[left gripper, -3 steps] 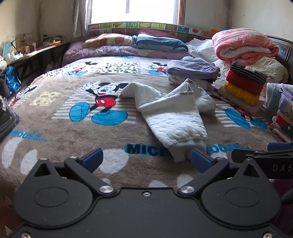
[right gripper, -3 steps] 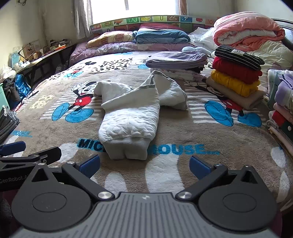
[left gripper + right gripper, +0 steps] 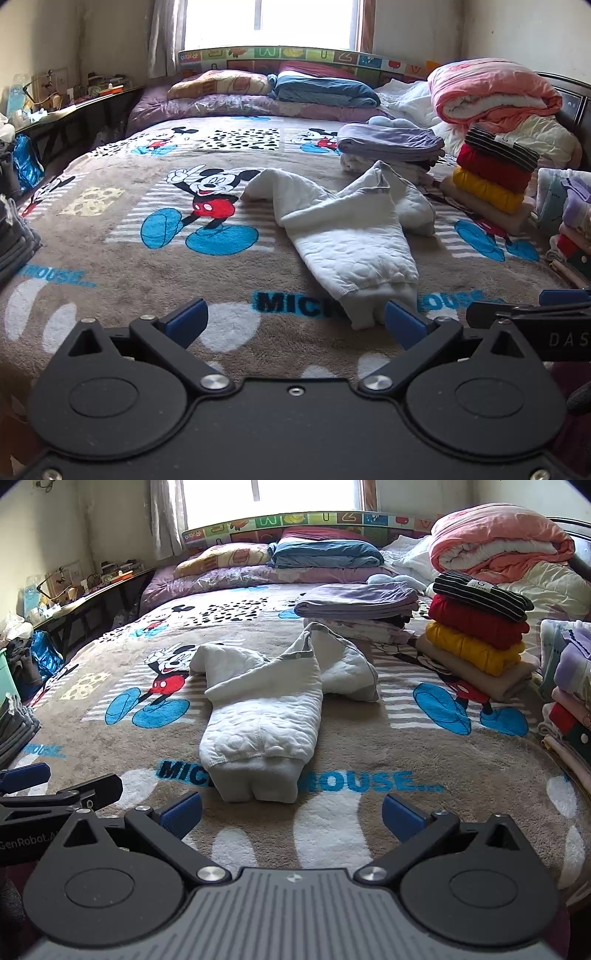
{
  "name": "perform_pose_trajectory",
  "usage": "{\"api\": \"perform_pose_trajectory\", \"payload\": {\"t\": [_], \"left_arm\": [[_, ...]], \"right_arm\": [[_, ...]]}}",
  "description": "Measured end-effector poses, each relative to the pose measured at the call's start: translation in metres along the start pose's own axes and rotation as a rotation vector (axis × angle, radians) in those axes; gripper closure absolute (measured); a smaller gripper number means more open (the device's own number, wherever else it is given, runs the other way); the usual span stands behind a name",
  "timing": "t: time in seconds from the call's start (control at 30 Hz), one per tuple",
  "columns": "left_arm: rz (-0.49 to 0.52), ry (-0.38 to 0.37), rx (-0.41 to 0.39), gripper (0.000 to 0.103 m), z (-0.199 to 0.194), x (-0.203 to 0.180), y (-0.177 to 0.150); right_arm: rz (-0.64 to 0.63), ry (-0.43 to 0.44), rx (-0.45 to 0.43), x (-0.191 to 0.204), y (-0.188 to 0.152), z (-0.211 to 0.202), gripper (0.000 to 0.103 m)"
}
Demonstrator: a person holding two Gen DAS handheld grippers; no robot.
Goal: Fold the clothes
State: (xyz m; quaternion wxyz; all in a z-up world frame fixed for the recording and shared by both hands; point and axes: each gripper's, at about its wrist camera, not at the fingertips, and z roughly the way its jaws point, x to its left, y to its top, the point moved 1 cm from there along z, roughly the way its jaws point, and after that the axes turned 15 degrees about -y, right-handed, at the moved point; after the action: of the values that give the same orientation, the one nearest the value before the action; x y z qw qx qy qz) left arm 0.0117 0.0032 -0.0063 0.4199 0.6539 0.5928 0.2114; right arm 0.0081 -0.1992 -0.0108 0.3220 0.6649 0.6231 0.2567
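A white quilted sweatshirt (image 3: 351, 236) lies crumpled on the Mickey Mouse blanket (image 3: 147, 280), its ribbed hem toward me and its sleeves bunched behind. In the right wrist view the sweatshirt (image 3: 266, 716) sits straight ahead. My left gripper (image 3: 295, 323) is open and empty, low over the blanket, with the hem just past its right fingertip (image 3: 402, 325). My right gripper (image 3: 291, 814) is open and empty, just short of the hem. Each gripper shows at the edge of the other's view.
A stack of folded striped, red, yellow and beige clothes (image 3: 476, 635) stands at the right. Folded lilac clothes (image 3: 354, 602) lie behind the sweatshirt. More folded piles (image 3: 569, 701) line the right edge, grey ones (image 3: 14, 240) the left. Pillows and a pink quilt (image 3: 491, 96) sit at the back.
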Motion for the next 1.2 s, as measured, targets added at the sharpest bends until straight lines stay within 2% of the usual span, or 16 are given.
{"api": "perform_pose_trajectory", "payload": {"t": [0.37,1.2], "left_arm": [[0.027,0.026,-0.013,0.000,0.0000,-0.0027,-0.0035],[0.007,0.018,0.002,0.000,0.0052,0.0024,-0.0061]], "right_arm": [[0.003,0.016,0.002,0.0000,-0.0032,0.0021,0.000],[-0.001,0.019,0.018,0.0040,-0.0060,0.0077,0.000]]}}
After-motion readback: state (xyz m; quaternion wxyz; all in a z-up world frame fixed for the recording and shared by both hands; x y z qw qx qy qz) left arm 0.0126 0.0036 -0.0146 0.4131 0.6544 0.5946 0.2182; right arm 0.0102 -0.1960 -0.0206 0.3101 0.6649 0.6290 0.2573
